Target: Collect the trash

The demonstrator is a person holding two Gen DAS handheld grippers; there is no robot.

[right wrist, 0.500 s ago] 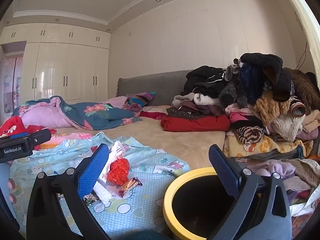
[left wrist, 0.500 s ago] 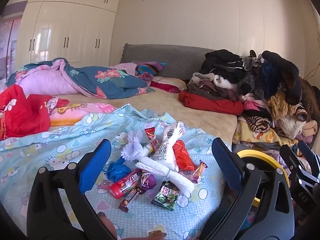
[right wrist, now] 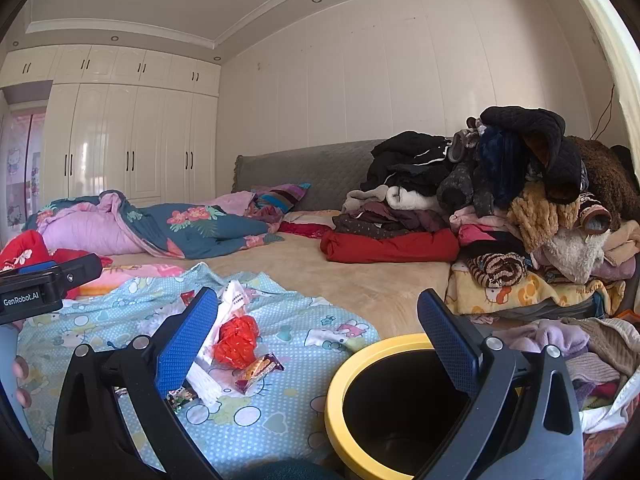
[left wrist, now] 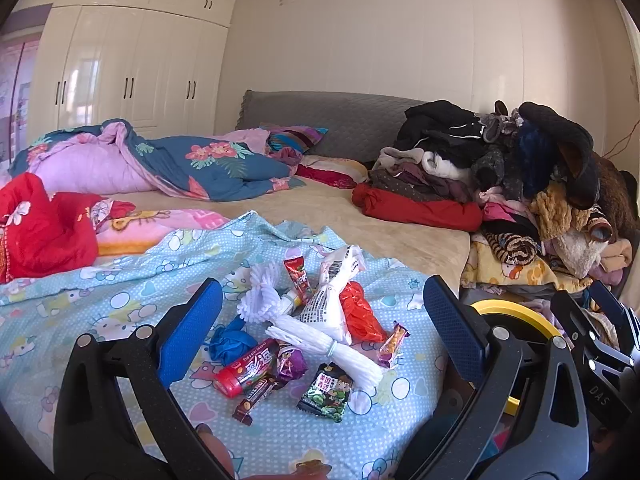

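Bedroom, bed (left wrist: 360, 216) under a patterned sheet (left wrist: 100, 300), wardrobe (left wrist: 120, 72) far left. Left gripper (left wrist: 320, 320) spread to its widest, nothing between the jaws, aimed slightly down at the trash (left wrist: 320, 328) as if lining up a first pick. Right gripper (right wrist: 320, 340) likewise wide and empty, framing the bin (right wrist: 344, 380), probably kept there for drops. Trash heaped together mid-sheet: red tube (left wrist: 246, 372), blue wad (left wrist: 230, 340), white foam net (left wrist: 320, 340), orange bag (left wrist: 360, 316), green packet (left wrist: 326, 392), small wrappers. Bin just right of the sheet's near corner, mouth up and close to the heap for short carries. Clothes (left wrist: 500, 184) piled far right, quilt (left wrist: 180, 160) far left.
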